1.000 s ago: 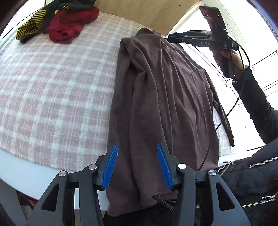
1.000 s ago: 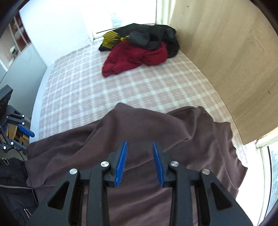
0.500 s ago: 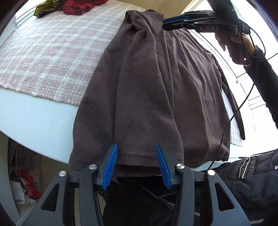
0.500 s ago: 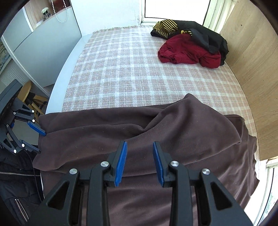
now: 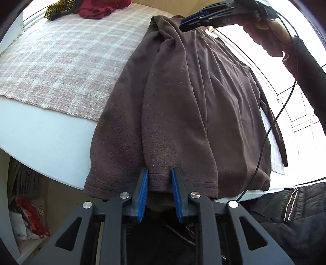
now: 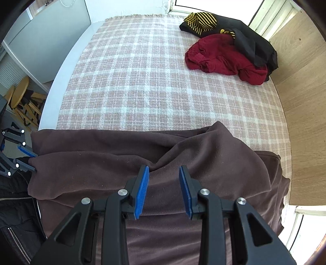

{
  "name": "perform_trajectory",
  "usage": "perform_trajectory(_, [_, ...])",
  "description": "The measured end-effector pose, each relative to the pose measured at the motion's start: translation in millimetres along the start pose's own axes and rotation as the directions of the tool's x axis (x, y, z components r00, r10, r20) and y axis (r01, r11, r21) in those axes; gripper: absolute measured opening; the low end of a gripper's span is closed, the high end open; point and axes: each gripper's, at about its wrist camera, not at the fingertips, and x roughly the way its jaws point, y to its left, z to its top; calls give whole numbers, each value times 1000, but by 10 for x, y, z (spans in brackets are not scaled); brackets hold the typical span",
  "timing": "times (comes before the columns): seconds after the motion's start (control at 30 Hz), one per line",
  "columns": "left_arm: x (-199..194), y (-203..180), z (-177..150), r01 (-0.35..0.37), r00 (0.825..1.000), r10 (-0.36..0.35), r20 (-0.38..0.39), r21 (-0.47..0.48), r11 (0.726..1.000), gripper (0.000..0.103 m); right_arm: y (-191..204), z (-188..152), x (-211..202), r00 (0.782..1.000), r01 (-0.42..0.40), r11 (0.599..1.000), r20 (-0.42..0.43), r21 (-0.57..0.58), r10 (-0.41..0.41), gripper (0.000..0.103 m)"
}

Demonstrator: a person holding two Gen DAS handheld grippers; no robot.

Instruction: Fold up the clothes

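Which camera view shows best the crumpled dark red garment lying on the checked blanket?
The right wrist view shows the crumpled dark red garment best: its whole shape is visible, with a black garment lying partly on it. The left wrist view catches only part of it, at the top edge.

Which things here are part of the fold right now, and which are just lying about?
In the job: brown top, left gripper closed on its hem, right gripper open above it.
Lying about: red garment, black-and-yellow garment, stools.
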Motion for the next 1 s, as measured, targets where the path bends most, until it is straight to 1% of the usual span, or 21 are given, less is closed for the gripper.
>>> perform_trajectory(0.03, [-19, -1, 0, 15, 1000, -15, 8, -3, 1000, 8, -7, 22, 28, 1000, 3, 1000, -5, 6, -3, 31])
perform_trajectory(0.07, [-41, -1, 0, 28, 999, -28, 17, -7, 1000, 8, -13, 31, 49, 1000, 5, 1000, -7, 12, -5, 31])
perform_trajectory(0.13, [-107, 9, -9, 26, 999, -26, 39, -13, 1000, 7, -22, 37, 83, 1000, 10, 1000, -11, 23, -10, 31])
perform_trajectory(0.23, [-266, 48, -40, 12, 996, -10, 85, -19, 1000, 6, -58, 6, 160, 999, 24, 999, -27, 37, -23, 31])
perform_trajectory(0.33, [-436, 136, -63, -24, 990, 30, 137, -46, 999, 6, -133, -84, 197, 999, 16, 997, -33, 80, -13, 31])
perform_trajectory(0.4, [-472, 264, -93, -27, 991, 37, 129, -78, 997, 6, -200, -139, 165, 1000, 6, 994, -13, 113, -4, 31])
perform_trajectory(0.5, [-374, 457, -134, -37, 995, 48, 92, -117, 992, 6, -306, -125, 99, 999, -18, 985, 40, 170, 11, 31])
perform_trajectory(0.53, [-313, 485, -129, -30, 997, 39, 73, -119, 992, 6, -342, -107, 76, 998, -27, 981, 60, 190, 16, 31])
perform_trajectory(0.57, [-261, 481, -122, -42, 997, 49, 59, -110, 993, 6, -356, -64, 68, 997, -29, 981, 69, 190, 16, 31])
perform_trajectory(0.63, [-208, 455, -105, -54, 997, 58, 47, -93, 994, 6, -325, 54, 134, 998, -34, 987, 57, 159, 25, 31])
perform_trajectory(0.7, [-194, 429, -95, -52, 998, 56, 42, -77, 996, 6, -352, 138, 330, 1000, 26, 991, 9, 130, -27, 31])
perform_trajectory(0.77, [-178, 426, -105, -56, 998, 59, 38, -70, 996, 6, -379, 222, 526, 996, 85, 991, -38, 99, -82, 30])
perform_trajectory(0.93, [-164, 414, -147, -54, 999, 54, 3, -64, 996, 8, -625, 238, 417, 999, -10, 972, 40, 234, 1, 30])
perform_trajectory(0.97, [-193, 432, -161, -48, 999, 48, -5, -73, 996, 11, -651, 161, 266, 997, -19, 967, 77, 255, -1, 31])
perform_trajectory(1.0, [-249, 458, -181, -45, 999, 45, -6, -84, 995, 20, -676, 82, 112, 994, -28, 961, 114, 276, -4, 32])
